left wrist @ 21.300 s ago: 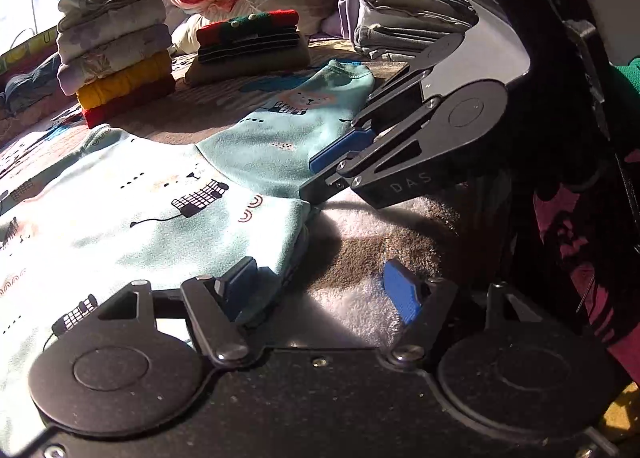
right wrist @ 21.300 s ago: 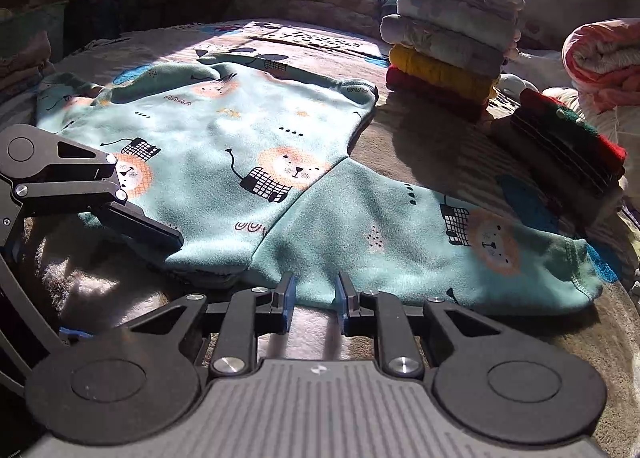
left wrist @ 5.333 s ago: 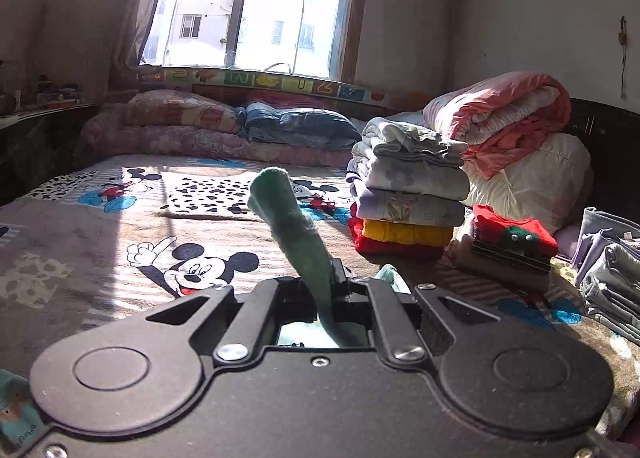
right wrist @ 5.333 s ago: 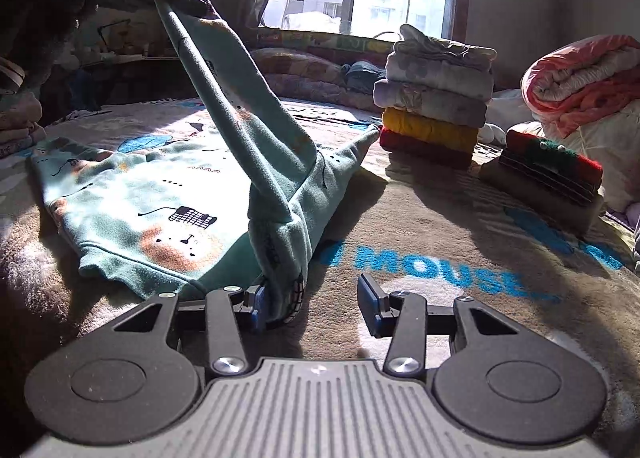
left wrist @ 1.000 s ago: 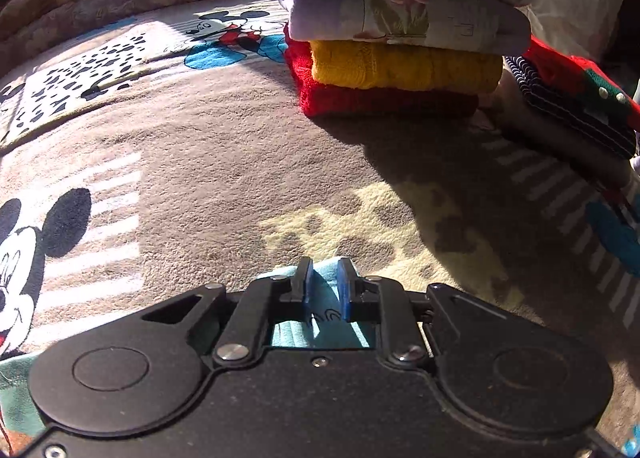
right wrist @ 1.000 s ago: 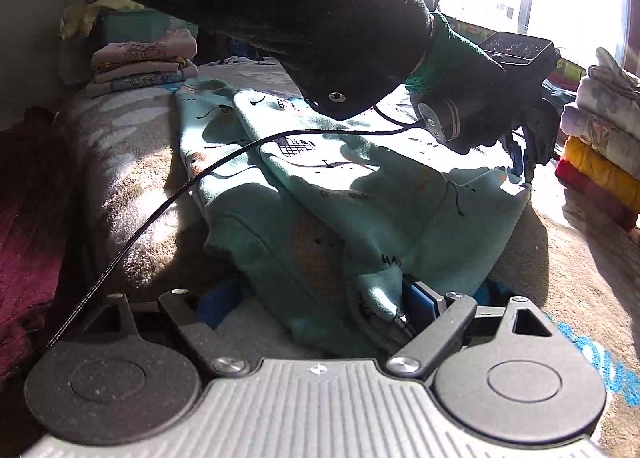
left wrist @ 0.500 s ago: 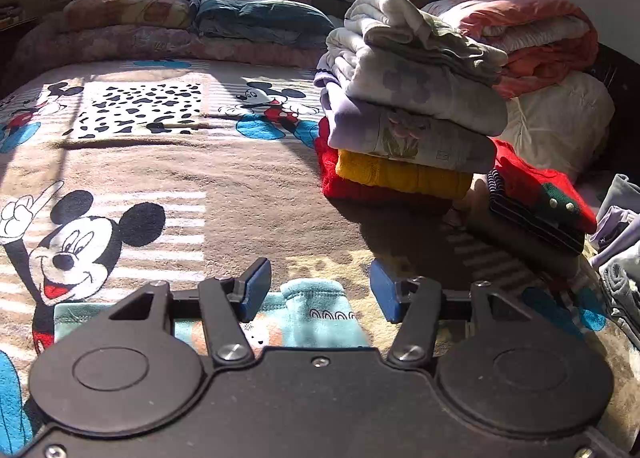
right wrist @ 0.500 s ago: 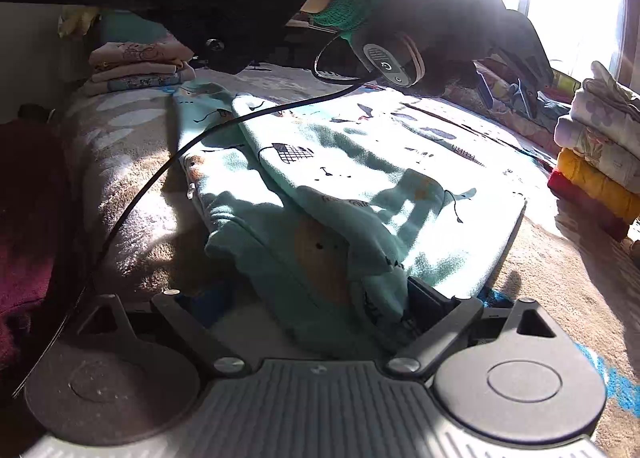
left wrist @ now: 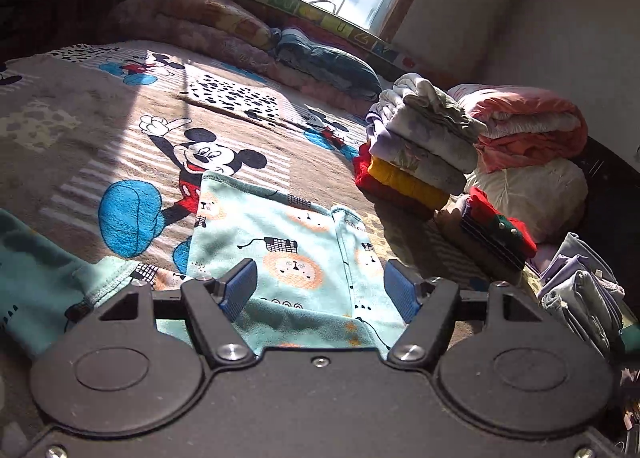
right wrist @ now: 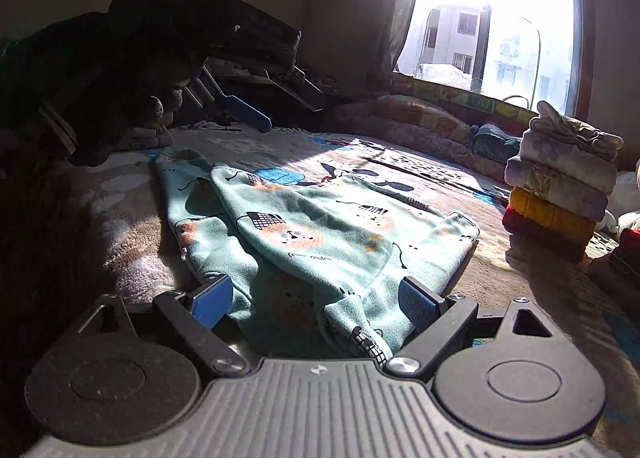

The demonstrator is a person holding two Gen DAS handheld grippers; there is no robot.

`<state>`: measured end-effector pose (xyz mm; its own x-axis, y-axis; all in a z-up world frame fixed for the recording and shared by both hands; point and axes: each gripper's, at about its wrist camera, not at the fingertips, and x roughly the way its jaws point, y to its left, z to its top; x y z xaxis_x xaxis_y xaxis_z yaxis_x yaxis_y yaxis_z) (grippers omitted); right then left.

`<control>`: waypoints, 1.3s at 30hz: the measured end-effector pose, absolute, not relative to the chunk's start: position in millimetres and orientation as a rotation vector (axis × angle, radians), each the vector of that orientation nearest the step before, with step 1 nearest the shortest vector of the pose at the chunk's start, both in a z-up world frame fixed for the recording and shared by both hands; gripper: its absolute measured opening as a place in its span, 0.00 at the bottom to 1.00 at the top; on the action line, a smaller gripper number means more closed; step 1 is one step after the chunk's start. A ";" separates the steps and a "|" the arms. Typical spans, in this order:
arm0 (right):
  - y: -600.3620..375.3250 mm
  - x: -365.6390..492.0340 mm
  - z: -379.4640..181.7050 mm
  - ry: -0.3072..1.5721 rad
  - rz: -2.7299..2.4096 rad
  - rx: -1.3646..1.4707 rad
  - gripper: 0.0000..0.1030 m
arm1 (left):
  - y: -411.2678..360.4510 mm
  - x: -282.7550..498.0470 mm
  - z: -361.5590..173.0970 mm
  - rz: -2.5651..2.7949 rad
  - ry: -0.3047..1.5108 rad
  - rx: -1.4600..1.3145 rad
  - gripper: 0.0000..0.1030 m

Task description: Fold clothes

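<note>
A mint-green child's garment (left wrist: 288, 254) with lion prints lies partly folded on the Mickey Mouse blanket (left wrist: 120, 130). My left gripper (left wrist: 320, 288) is open above it, and cloth shows between the blue pads (left wrist: 240, 286) without being pinched. In the right wrist view the same garment (right wrist: 320, 234) spreads ahead, one fold laid over its middle. My right gripper (right wrist: 314, 298) is open at the near edge, and a bunched cuff lies between its fingers. The left gripper (right wrist: 248, 114) hangs raised at the upper left there.
A stack of folded clothes (left wrist: 420, 154) stands at the right, also the stack (right wrist: 560, 178) seen from the right wrist. Beside it sit a red and green folded pile (left wrist: 496, 230), rolled quilts (left wrist: 528, 134) and grey folded clothes (left wrist: 580, 290). Pillows (left wrist: 248, 34) line the window side.
My left gripper has let go of the garment's edge, opened wide and lifted back. My right gripper has drawn back a little and stays open. The fold now lies flat.
</note>
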<state>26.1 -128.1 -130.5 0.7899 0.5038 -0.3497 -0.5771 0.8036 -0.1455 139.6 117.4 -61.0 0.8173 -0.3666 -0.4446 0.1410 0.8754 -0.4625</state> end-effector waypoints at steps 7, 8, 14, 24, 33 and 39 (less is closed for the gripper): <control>-104.5 38.2 -175.1 0.409 0.640 -0.301 0.96 | 145.1 89.0 -95.2 -0.216 0.566 -0.593 0.67; -106.2 40.0 -171.5 0.428 0.641 -0.277 0.93 | 148.4 87.0 -97.1 -0.208 0.568 -0.589 0.67; -113.2 26.9 -156.0 0.402 0.610 -0.287 0.85 | 172.2 92.2 -112.0 -0.139 0.584 -0.652 0.67; -117.3 29.7 -153.8 0.393 0.603 -0.270 0.85 | 209.7 122.8 -137.7 -0.031 0.610 -0.865 0.51; -125.5 39.4 -152.0 0.406 0.610 -0.234 0.86 | 213.1 149.1 -143.0 0.030 0.625 -0.831 0.18; -127.7 45.0 -152.5 0.409 0.642 -0.214 0.86 | 190.8 160.9 -110.0 -0.051 0.553 -0.754 0.04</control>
<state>45.0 -127.7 -152.5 0.7247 0.5360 -0.4331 -0.6190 0.7825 -0.0672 160.9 190.8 -110.0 0.8566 -0.2380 -0.4578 -0.1497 0.7344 -0.6620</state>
